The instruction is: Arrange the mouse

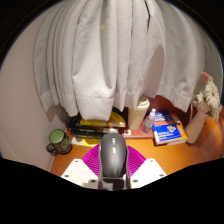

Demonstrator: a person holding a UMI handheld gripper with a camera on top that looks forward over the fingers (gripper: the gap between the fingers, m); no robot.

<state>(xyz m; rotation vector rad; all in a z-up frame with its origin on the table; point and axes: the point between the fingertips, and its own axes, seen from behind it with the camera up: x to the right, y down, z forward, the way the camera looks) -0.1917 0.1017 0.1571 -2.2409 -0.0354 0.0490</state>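
While clamped on the mouse: gripper [114,172] with both pink pads [93,160] pressing its flanks, no gap visible either side.
Mouse [114,155]: grey, domed, held between the fingers, nose pointing ahead over the orange table [150,152].
Contact with table: cannot tell whether lifted or resting.
Handling: likely light, rigid plastic shell; smooth curved sides probably slippery, so apt to squirt forward under a hard squeeze.
Best hold: low on the flat side walls near the middle, as gripped now, not on the rounded top or the buttons.
Just ahead: bare orange tabletop, room to set down.
Beyond, left: dark green mug [59,141], yellow item [97,126] behind it.
Beyond, right: blue-covered book [163,128], well apart from the mouse.
Far right: pale bag-like object [203,105], details unclear.
Backdrop: white curtain [100,55] hanging to table level.
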